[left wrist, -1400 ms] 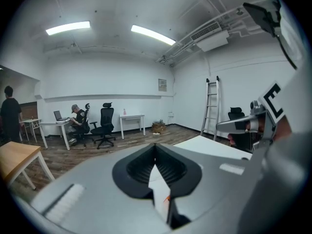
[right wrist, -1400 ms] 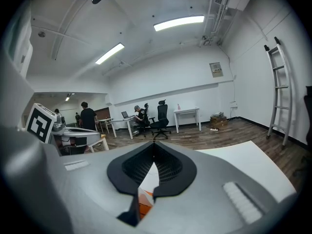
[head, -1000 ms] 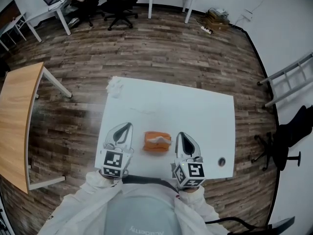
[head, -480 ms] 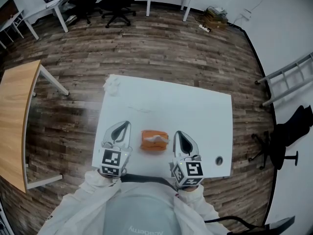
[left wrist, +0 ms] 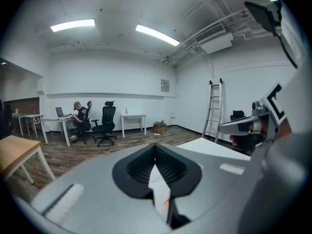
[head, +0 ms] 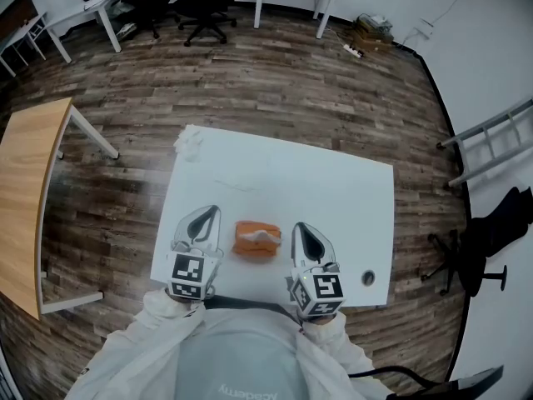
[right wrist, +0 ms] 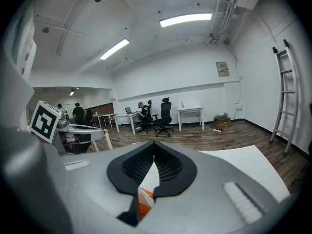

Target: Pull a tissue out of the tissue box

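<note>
**A:** How do the jaws stand?

**B:** The left gripper (left wrist: 156, 149) has its black ribbed pads (left wrist: 171, 167) meeting at the tips with nothing between them. The right gripper (right wrist: 154, 148) is the same: pads (right wrist: 168, 167) together, empty.

**A:** And where are the two of them?

**B:** In the head view the left gripper (head: 203, 225) and the right gripper (head: 307, 240) hover side by side over the near edge of the white rectangular table (head: 333, 186). Both point away from the person.

**A:** Where is the box?

**B:** The orange rectangular tissue box (head: 255, 241) lies flat on the table between the two grippers, touching neither. A tuft of white tissue (head: 265, 236) stands up out of its top opening.

**A:** Which way does it run?

**B:** Its long axis goes crosswise, from one gripper towards the other, and the opening faces up. The right gripper view shows a strip of its orange side (right wrist: 145, 199) under the closed jaws.

**A:** Anything else on the table?

**B:** A crumpled white wad (head: 190, 144) at the far left corner, well apart from the box.
</note>
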Demonstrator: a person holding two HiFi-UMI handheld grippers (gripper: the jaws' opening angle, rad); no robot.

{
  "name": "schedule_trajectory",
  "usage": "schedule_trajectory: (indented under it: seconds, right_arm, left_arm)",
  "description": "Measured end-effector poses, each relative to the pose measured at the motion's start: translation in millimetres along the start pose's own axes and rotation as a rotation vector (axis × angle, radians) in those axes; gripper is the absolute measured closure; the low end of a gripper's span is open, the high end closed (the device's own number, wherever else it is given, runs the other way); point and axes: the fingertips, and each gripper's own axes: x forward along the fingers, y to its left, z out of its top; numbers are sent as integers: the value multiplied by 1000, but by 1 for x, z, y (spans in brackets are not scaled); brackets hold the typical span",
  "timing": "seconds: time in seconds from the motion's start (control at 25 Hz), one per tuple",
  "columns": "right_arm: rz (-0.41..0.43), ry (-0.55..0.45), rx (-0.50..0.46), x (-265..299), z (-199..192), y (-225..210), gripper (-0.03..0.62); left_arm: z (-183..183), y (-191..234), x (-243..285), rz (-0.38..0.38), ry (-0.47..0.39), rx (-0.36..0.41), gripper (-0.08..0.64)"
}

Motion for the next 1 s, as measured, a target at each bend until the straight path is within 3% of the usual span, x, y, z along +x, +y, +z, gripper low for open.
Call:
schedule_trajectory:
  seconds: [0.12, 0.52, 1.0]
  right_arm:
    - [24, 16, -9, 1, -2, -1, 541]
    - [140, 93, -79, 9, -11, 6, 491]
    - [289, 220, -253, 22, -30, 24, 439]
  left_arm:
    - [0, -2, 1, 10, 0, -7, 560]
    - [-3, -7, -2, 56, 1, -28, 560]
    - [-3, -5, -6, 103, -3, -41, 560]
